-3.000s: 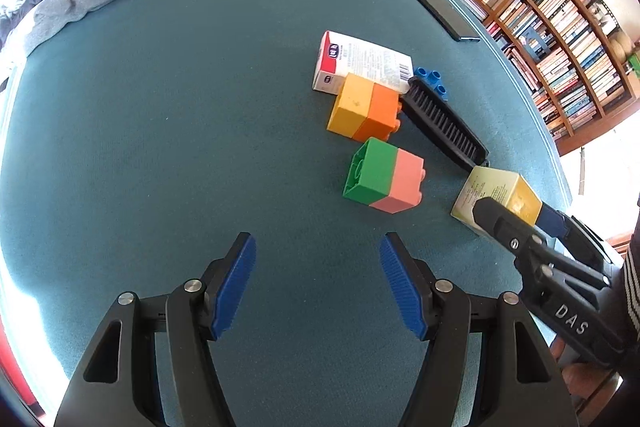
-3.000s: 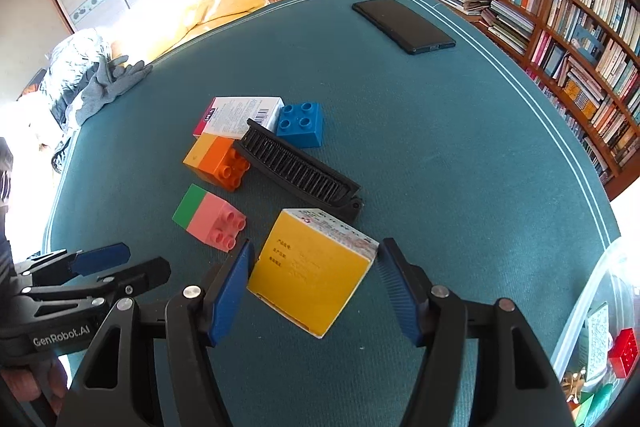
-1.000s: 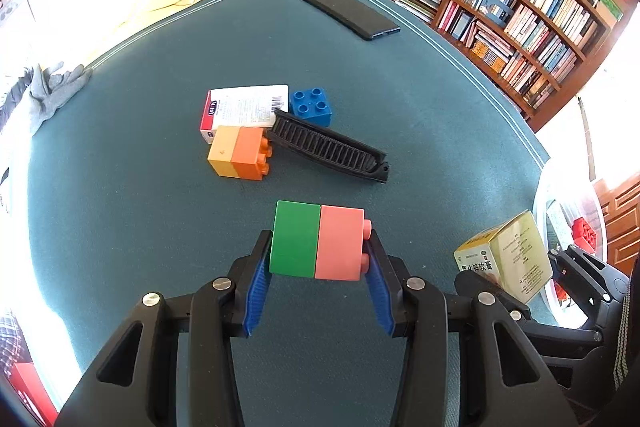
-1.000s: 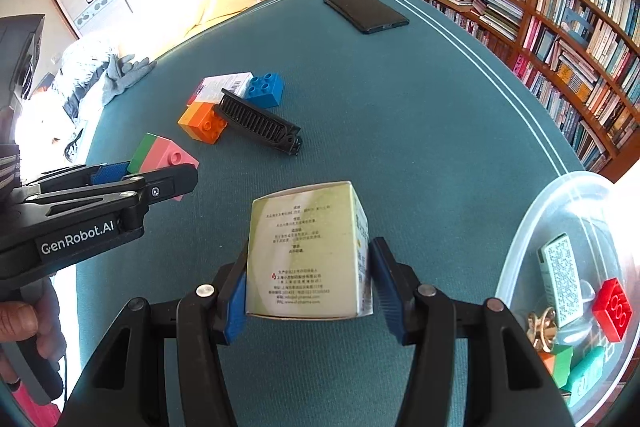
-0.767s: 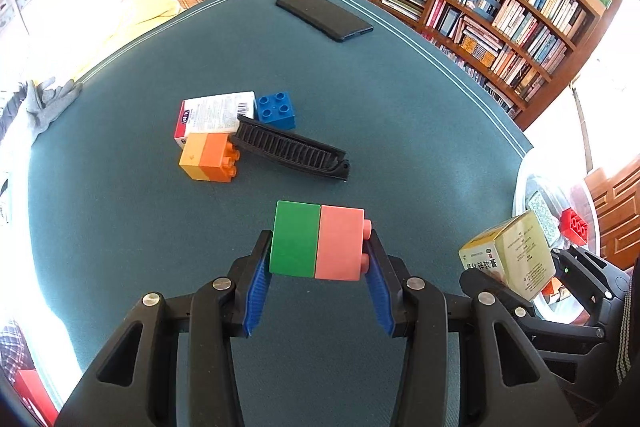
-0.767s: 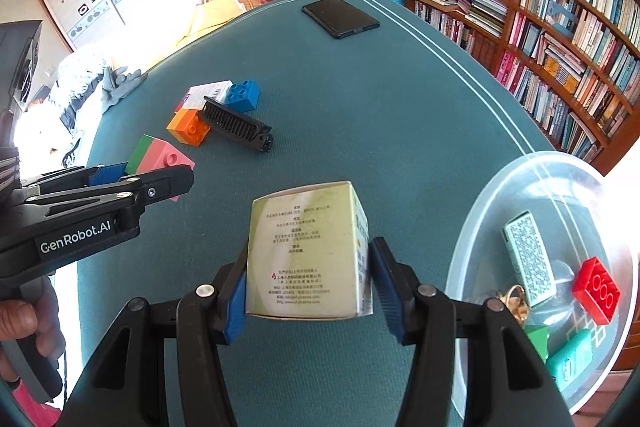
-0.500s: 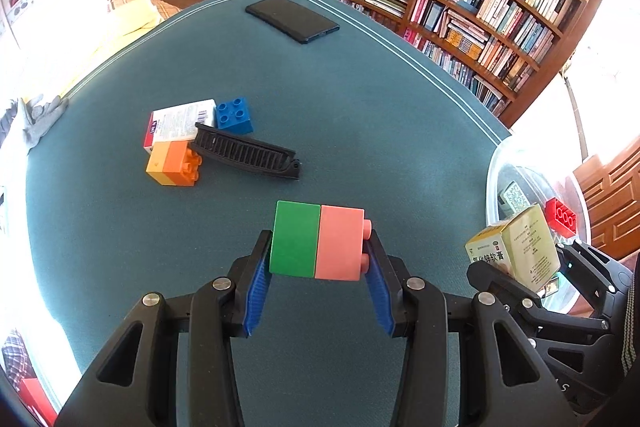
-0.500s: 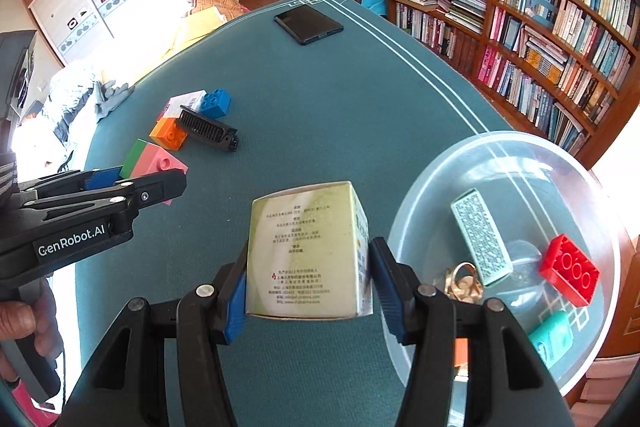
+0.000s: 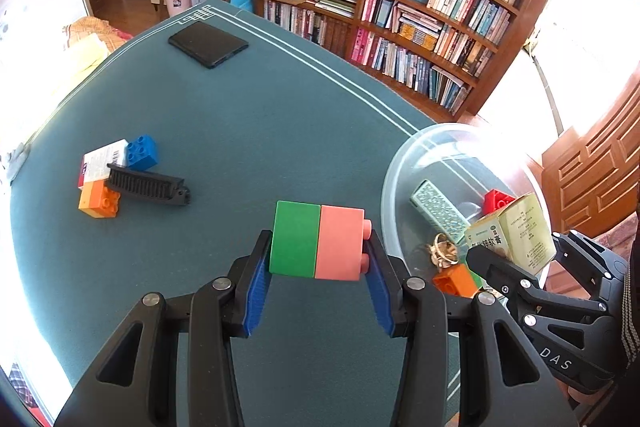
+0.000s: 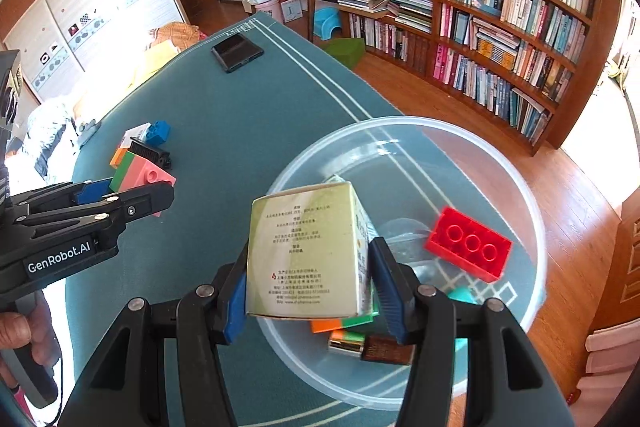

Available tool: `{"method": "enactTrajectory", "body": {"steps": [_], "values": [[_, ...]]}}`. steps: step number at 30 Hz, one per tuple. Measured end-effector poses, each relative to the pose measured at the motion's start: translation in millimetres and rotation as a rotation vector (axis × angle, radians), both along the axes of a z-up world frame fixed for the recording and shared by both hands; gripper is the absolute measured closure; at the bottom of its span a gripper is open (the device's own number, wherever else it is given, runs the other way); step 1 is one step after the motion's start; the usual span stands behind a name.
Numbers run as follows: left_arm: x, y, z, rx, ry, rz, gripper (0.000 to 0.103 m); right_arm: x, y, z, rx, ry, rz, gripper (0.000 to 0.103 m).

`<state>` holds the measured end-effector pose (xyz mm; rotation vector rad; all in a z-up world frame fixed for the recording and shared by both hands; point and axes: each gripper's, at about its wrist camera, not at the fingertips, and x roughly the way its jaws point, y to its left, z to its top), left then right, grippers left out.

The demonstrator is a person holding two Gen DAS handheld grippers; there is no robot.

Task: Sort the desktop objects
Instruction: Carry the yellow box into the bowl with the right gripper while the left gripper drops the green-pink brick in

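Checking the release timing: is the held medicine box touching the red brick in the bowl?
Apart. The right wrist view shows clear bowl floor between the medicine box and red brick.

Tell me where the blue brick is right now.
The blue brick sits on the table's far left in the left wrist view, touching the white box, just behind the black comb.

left gripper body: "GenRobot.AI", white on black | right gripper body: "DAS", white on black | medicine box: small printed Chinese text, too fine to read | white box: barcode, digits illegible
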<state>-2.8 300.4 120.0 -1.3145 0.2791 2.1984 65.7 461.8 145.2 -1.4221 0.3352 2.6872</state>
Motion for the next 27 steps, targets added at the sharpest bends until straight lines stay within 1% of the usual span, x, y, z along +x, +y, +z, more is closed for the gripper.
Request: {"method": "enactTrajectory", "body": {"steps": [10, 12, 13, 14, 15, 16, 17, 22, 27], "values": [[17, 53, 8, 0.032, -0.003, -0.108, 0.056, 20, 45, 2, 0.009, 0.007, -0.096, 0.044], [18, 61, 7, 0.042, -0.023, -0.122, 0.055, 21, 51, 2, 0.008, 0.008, -0.111, 0.044], [17, 64, 6, 0.050, -0.041, -0.129, 0.053, 21, 54, 2, 0.009, 0.007, -0.122, 0.043], [17, 67, 5, 0.057, -0.057, -0.133, 0.045, 22, 58, 1, 0.009, 0.004, -0.135, 0.043], [19, 70, 6, 0.065, -0.064, -0.132, 0.038, 22, 62, 0, 0.006, -0.002, -0.144, 0.037], [19, 71, 6, 0.075, -0.066, -0.132, 0.037, 22, 65, -1, 0.002, -0.001, -0.152, 0.025], [20, 73, 6, 0.082, -0.069, -0.131, 0.036, 23, 67, -1, -0.001, 0.005, -0.161, 0.021], [19, 73, 3, 0.080, -0.080, -0.117, 0.036, 23, 69, -2, 0.001, 0.002, -0.167, 0.021], [16, 63, -1, 0.070, -0.086, -0.083, 0.036, 22, 66, -5, -0.005, -0.001, -0.156, 0.021]]}}
